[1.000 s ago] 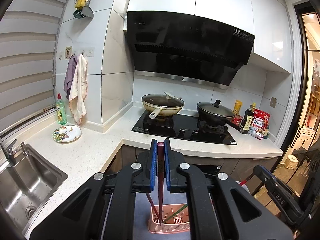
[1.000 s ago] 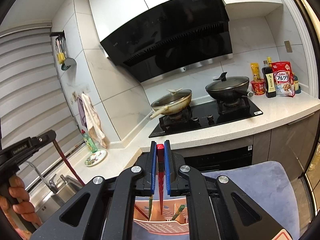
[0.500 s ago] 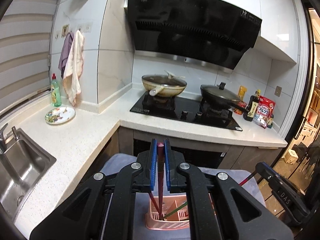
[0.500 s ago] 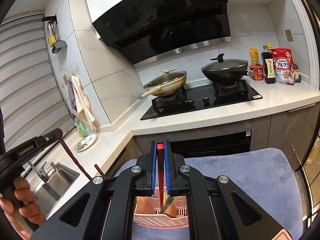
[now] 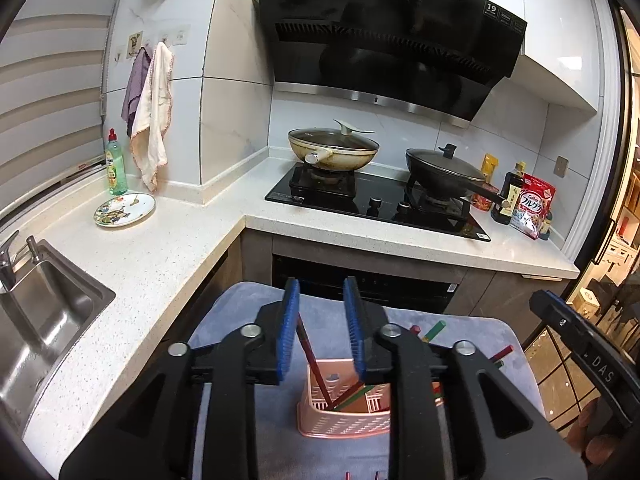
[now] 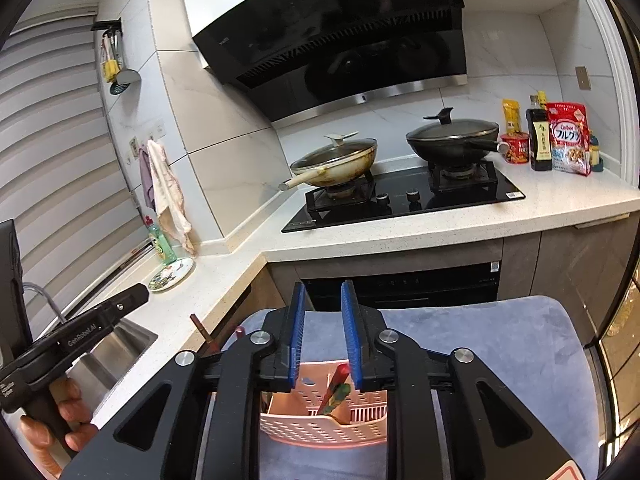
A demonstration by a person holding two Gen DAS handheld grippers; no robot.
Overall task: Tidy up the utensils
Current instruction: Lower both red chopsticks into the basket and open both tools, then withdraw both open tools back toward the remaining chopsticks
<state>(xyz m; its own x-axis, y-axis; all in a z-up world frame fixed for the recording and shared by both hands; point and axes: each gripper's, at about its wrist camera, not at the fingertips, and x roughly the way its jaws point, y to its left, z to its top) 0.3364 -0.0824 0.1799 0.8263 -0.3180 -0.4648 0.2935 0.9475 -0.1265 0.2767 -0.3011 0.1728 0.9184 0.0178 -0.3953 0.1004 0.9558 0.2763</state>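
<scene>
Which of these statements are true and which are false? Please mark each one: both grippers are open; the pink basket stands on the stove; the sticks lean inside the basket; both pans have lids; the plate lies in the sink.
1. Both grippers are open. True: the left gripper and the right gripper have their jaws apart, gripping nothing.
2. The pink basket stands on the stove. False: it stands on a grey-blue cushion.
3. Sticks lean inside the basket. True: a dark red chopstick slants into it.
4. Both pans have lids. True: cream pan, black pan.
5. The plate lies in the sink. False: it lies on the counter.
</scene>
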